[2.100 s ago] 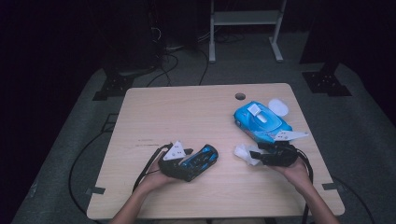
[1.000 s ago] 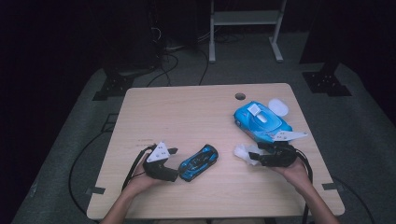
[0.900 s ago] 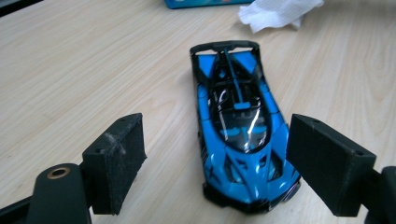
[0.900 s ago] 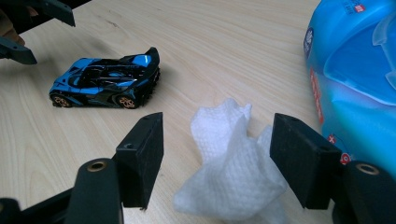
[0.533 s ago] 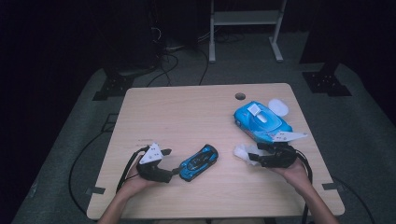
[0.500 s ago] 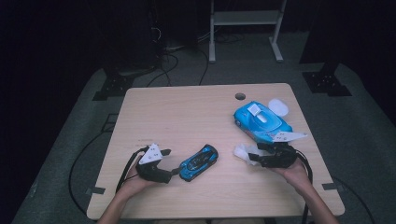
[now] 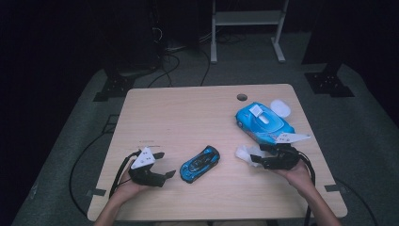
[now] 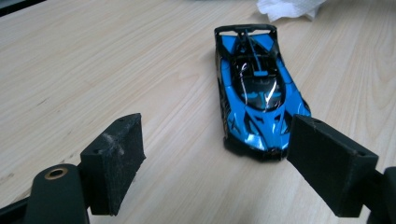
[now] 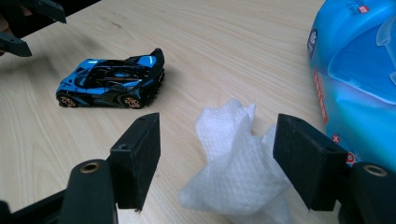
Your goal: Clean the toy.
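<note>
Car (image 7: 200, 164) sits near the desk's (image 7: 188, 108) front edge, bare wood behind it. Left hand-held gripper (image 7: 162, 165) gapes just beside it, untouching; right hand-held gripper (image 7: 254, 157) stands apart around the wipe (image 7: 244, 152).

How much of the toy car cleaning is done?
Looks done: a white wipe is out of the blue wipes pack, and the toy car stands free on the table. In hand: nothing gripped; the right gripper has open jaws either side of the wipe, and the left gripper is open just short of the car. Probably left: grasping the wipe and any wiping.
</note>
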A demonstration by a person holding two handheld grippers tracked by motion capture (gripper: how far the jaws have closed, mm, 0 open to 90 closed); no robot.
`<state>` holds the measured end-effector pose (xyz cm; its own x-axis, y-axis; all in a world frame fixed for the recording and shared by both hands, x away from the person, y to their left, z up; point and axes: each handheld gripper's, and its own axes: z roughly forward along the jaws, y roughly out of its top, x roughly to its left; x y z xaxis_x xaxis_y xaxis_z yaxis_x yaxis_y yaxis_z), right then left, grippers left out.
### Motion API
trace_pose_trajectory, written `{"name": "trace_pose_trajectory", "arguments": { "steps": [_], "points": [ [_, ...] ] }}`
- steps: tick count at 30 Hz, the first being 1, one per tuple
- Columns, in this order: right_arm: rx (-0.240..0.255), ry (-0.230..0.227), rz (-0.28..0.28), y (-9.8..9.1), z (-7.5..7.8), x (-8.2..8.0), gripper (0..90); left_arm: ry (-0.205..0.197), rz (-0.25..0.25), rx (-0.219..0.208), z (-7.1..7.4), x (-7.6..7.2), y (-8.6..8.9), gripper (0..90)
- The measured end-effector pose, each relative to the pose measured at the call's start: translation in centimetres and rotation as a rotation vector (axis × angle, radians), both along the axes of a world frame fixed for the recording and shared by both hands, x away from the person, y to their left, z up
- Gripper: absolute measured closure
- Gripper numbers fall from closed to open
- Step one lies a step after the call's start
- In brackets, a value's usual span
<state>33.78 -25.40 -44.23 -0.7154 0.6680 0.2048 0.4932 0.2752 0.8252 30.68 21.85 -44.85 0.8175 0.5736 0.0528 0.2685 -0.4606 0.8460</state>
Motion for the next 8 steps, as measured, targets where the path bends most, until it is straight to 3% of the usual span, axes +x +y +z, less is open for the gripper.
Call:
{"name": "trace_pose_trajectory", "arguments": {
  "steps": [6, 8],
  "points": [
    [0.009, -0.003, -0.005, -0.26, -0.15, -0.14, 29.7, 0.004, 0.015, -0.006, -0.37, -0.36, 0.7, 18.2],
    [0.017, -0.013, -0.007, -0.32, -0.18, -0.25, 29.3, 0.002, 0.024, -0.029, -0.51, -0.45, 0.86, 18.2]
  ]
}}
